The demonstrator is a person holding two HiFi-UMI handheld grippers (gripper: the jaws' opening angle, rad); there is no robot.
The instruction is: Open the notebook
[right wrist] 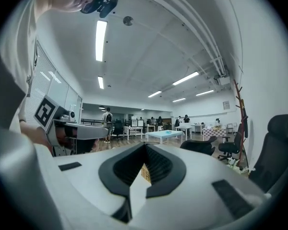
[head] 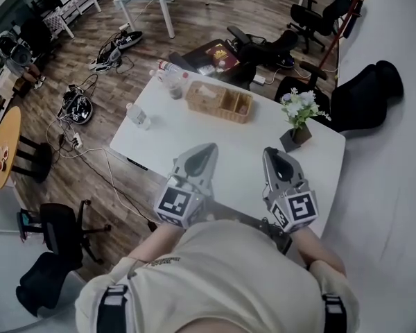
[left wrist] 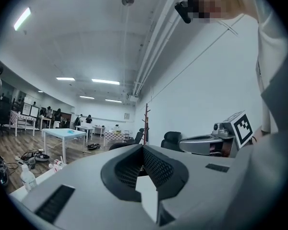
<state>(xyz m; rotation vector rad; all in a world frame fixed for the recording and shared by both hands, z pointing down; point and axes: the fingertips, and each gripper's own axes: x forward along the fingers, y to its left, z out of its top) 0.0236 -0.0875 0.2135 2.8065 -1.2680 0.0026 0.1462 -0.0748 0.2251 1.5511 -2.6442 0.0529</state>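
Head view | left tongs (head: 206, 148) closed | right tongs (head: 273, 153) closed | square markers (head: 175, 203)

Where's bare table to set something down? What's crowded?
Biggest bare patch: mid table, between the basket, the left gripper and the right gripper. A smaller one lies at the left, between the lone bottle and the left gripper. Another lies near the flower pot, right of the right gripper. Crowded: the far edge, with bottles and basket.
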